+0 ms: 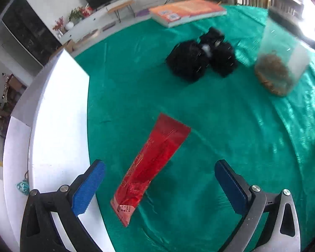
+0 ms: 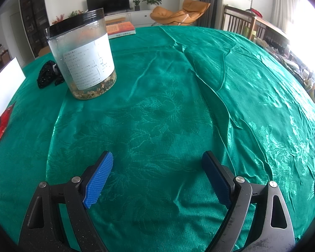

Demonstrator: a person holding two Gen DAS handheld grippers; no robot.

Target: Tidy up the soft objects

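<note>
A long red foil packet lies flat on the green tablecloth, its near end between my left gripper's open blue pads. The left gripper hovers just above it and holds nothing. A black fuzzy soft object lies farther back at centre. In the right wrist view the packet's end shows at the far left edge and the black object peeks out behind the jar. My right gripper is open and empty over bare cloth.
A clear plastic jar with a black lid, white label and brown crumbs at the bottom stands back left; it also shows in the left wrist view. An orange book lies at the far edge. A white board lies on the left.
</note>
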